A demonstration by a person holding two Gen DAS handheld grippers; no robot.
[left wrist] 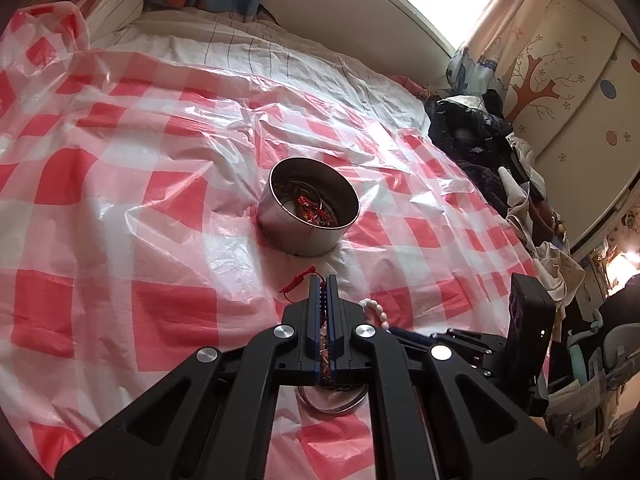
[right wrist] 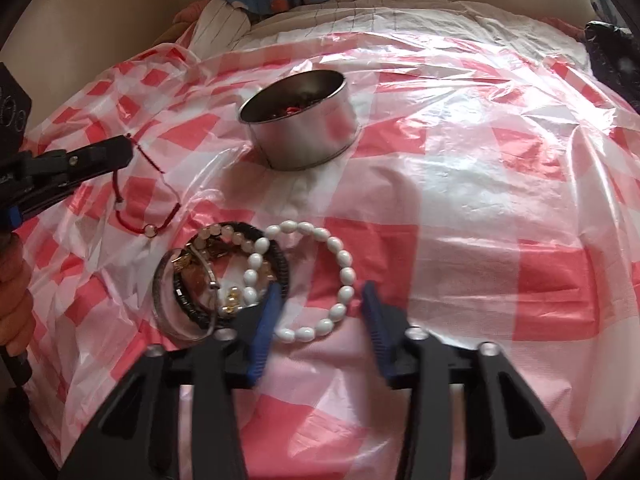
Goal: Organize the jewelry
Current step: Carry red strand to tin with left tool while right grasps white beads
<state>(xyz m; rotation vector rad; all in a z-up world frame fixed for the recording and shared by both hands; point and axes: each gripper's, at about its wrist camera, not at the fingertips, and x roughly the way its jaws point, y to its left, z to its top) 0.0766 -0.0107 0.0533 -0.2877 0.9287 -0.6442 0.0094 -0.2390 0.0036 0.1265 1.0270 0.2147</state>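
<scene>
The left gripper (right wrist: 126, 152) pinches a red string bracelet (right wrist: 148, 216) at middle left. The right gripper (right wrist: 320, 300) is wide — 2 fingers around white beads (right wrist: 344, 274). The tin (right wrist: 304, 128) sits upper middle.

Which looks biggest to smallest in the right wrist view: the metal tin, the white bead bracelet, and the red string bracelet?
1. Metal tin, though it sits farther off.
2. White bead bracelet, nearly as wide but nearer the camera, so unsure.
3. Red string bracelet, clearly smallest.
</scene>
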